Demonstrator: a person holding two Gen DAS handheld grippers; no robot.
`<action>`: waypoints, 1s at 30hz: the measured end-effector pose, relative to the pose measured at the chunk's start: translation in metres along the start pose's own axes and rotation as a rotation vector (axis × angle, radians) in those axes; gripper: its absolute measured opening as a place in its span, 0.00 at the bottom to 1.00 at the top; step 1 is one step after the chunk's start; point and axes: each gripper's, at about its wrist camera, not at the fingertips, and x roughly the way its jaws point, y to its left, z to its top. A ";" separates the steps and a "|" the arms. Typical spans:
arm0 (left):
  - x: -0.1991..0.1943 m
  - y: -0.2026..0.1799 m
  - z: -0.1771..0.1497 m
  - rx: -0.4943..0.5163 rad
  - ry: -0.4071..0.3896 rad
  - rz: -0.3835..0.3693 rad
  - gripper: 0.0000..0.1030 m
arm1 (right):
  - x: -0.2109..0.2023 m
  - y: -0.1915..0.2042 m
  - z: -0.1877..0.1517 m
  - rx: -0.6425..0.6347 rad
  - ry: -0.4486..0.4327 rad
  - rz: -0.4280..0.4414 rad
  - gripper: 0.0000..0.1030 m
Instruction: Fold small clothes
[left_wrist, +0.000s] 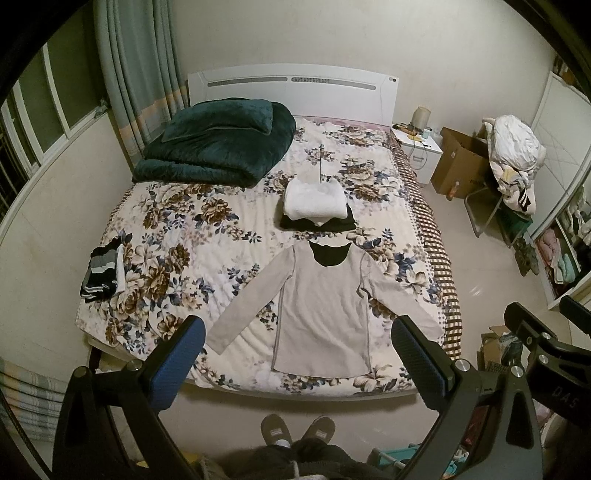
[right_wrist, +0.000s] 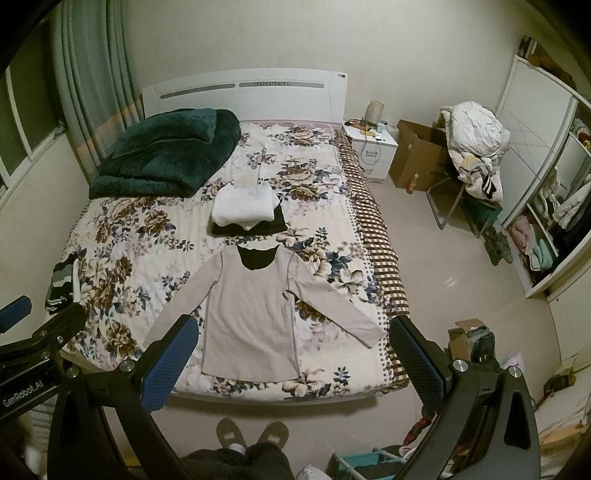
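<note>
Bed (left_wrist: 177, 236) bears a flat shirt (left_wrist: 321, 306); right view alone shows wardrobe (right_wrist: 532, 122); both jaws open

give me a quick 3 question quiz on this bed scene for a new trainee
1. True or false: the beige long-sleeved top lies spread flat with both sleeves out.
2. What sits on the folded black garment? A) white folded garment B) green quilt C) striped clothes
3. Are the jaws of the left gripper and right gripper open or shut?

Key: 1 true; 2 A; 3 open, both holding nothing.

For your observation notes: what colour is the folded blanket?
Dark teal blanket; left wrist view shows it best.
</note>
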 end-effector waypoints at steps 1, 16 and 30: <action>0.000 0.000 0.000 0.000 0.001 0.001 1.00 | 0.000 0.000 0.000 0.000 0.000 0.000 1.00; 0.004 -0.015 0.020 0.000 -0.004 0.000 1.00 | 0.000 0.000 0.000 0.001 -0.002 0.000 1.00; 0.048 -0.047 0.052 0.037 -0.087 0.069 1.00 | 0.028 -0.014 0.023 0.129 0.043 0.014 1.00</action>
